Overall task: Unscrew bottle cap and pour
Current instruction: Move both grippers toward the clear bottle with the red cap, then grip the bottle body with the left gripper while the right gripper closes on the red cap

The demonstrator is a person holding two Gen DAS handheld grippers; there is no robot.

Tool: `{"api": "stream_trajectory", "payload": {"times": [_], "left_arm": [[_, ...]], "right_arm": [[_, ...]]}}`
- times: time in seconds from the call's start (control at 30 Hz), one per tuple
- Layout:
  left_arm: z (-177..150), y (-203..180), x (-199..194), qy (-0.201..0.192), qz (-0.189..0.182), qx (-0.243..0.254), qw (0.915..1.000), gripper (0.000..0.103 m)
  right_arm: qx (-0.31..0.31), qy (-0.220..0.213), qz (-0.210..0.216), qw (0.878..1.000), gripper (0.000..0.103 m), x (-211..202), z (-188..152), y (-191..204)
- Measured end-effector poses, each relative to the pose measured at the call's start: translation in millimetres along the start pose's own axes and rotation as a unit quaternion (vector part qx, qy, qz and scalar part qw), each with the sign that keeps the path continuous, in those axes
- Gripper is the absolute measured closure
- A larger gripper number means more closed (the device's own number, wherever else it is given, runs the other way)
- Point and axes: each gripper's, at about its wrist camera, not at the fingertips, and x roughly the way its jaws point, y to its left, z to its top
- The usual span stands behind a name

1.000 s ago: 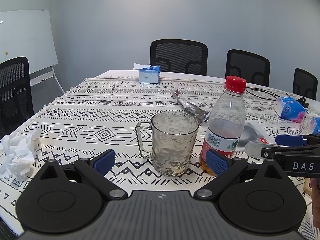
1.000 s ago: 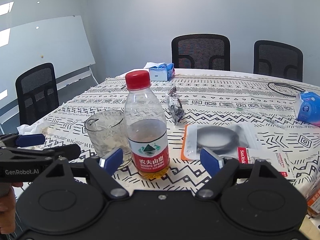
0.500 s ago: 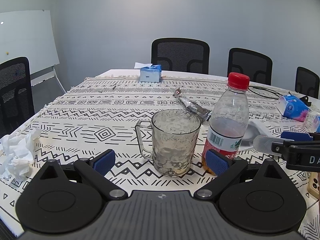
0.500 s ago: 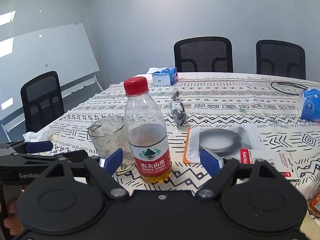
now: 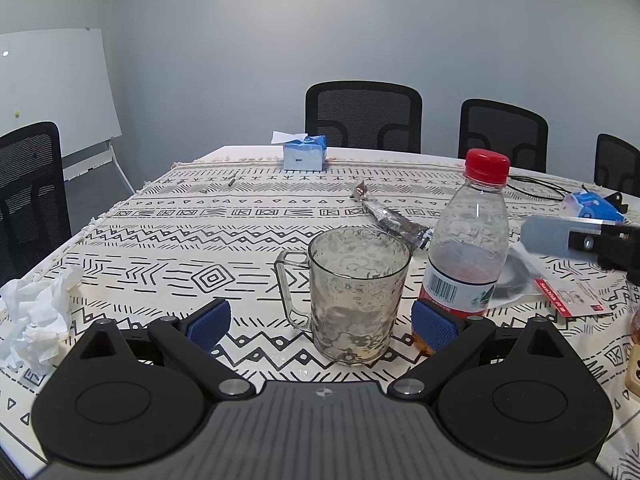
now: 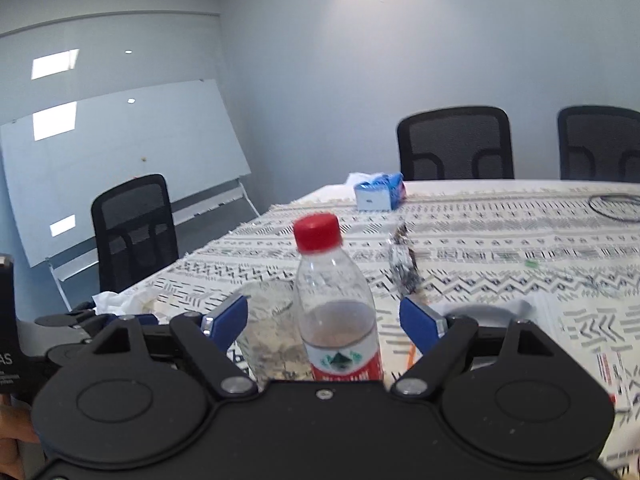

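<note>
1. The right gripper [image 6: 323, 322] has its blue-padded fingers [image 6: 420, 322] spread, now straddling the clear plastic bottle [image 6: 338, 316]; a second ago it stood farther back.
2. The left gripper [image 5: 320, 324] is likewise spread, empty, facing the textured glass mug [image 5: 356, 296].
3. The bottle stands upright just beside the mug on the patterned tablecloth [image 5: 200, 240], red screw cap [image 5: 487, 167] still on.
4. Judging by this advance, a body grasp comes next, before unscrewing.
</note>
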Motion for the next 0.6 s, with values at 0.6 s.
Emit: {"api": "stream_trajectory", "payload": {"times": [0.6], "left_arm": [[-4.5, -2.1, 21.6, -0.017, -0.019, 0.022, 0.9994, 0.005]], "right_arm": [[-0.081, 0.000, -0.016, 0.997, 0.059, 65.6, 25.4, 7.1]]}}
